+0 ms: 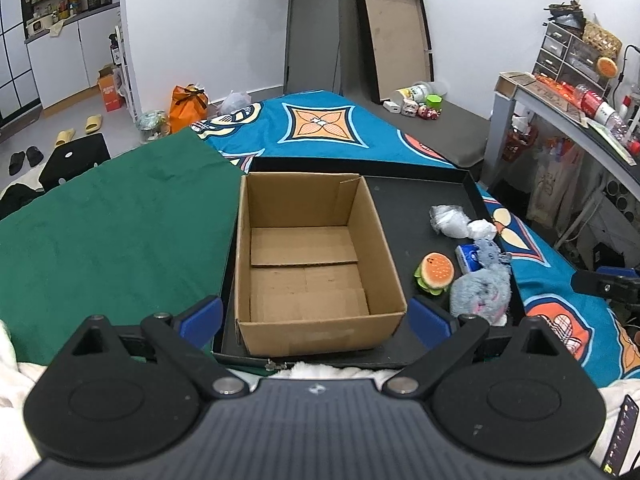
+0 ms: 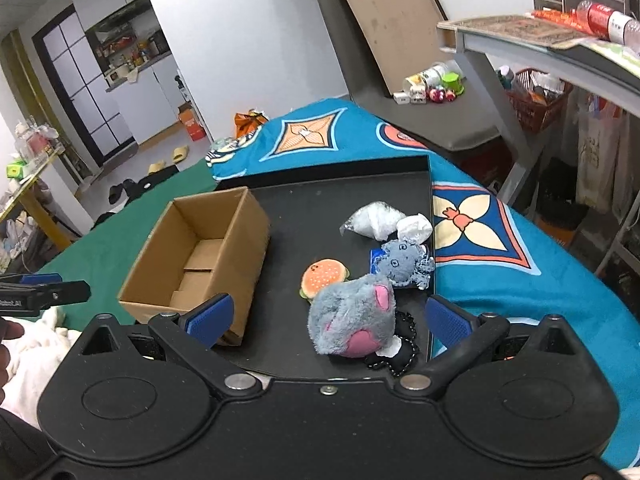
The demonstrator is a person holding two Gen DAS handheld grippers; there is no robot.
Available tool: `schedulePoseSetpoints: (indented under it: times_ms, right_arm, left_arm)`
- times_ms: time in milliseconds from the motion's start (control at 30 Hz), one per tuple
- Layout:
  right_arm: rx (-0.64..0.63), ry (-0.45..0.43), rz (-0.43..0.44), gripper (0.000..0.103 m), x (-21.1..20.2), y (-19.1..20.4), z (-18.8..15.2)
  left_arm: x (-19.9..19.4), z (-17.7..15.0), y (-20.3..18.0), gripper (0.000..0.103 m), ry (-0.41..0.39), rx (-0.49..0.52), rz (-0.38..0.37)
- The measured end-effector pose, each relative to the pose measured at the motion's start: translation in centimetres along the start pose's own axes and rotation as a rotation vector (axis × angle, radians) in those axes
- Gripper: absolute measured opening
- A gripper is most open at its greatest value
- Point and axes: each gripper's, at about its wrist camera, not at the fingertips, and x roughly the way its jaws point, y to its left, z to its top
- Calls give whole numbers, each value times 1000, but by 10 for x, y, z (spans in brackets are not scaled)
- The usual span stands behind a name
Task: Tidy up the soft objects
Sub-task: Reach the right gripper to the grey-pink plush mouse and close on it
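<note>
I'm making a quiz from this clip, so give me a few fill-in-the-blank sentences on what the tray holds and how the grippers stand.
1. The cardboard box on the black tray is ____.
2. The burger toy lies ____ the box.
3. Both the left gripper and the right gripper are ____.
4. The soft toy nearest the right gripper is ____ in colour.

Missing words: empty; outside; open; grey

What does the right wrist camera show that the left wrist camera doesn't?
Only the right wrist view shows a black knitted item lying beside and partly under the grey plush toy, plus the left gripper at its left edge.

Only the left wrist view shows the whole floor of the cardboard box, which is empty, and the right gripper at its right edge.

Both show the black tray, burger plush, small grey plush and clear plastic bag.
</note>
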Motion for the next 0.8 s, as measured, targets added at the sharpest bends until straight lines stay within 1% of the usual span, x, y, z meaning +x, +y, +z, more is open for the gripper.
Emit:
schedulePoseSetpoints:
  times_ms: [167,267,500,667,800]
  right_arm:
    - [-3,20,-30,103,19,-3,0]
    - [5,14,-44,103,29,-6,2]
    - [-53,46,-60,103,53,-9,4]
    - [-12,69,-69,103,69,-22,-5]
    - [5,72,-71,103,80,-25,-8]
  left_arm:
    - [16,1,5,98,9,2,25]
    - [25,2,7,98,12,9,44]
    - [47,10,21,97,10,-5,85]
    - [66,15,29,96,29,8,120]
    - [80,21,34,96,37,44,135]
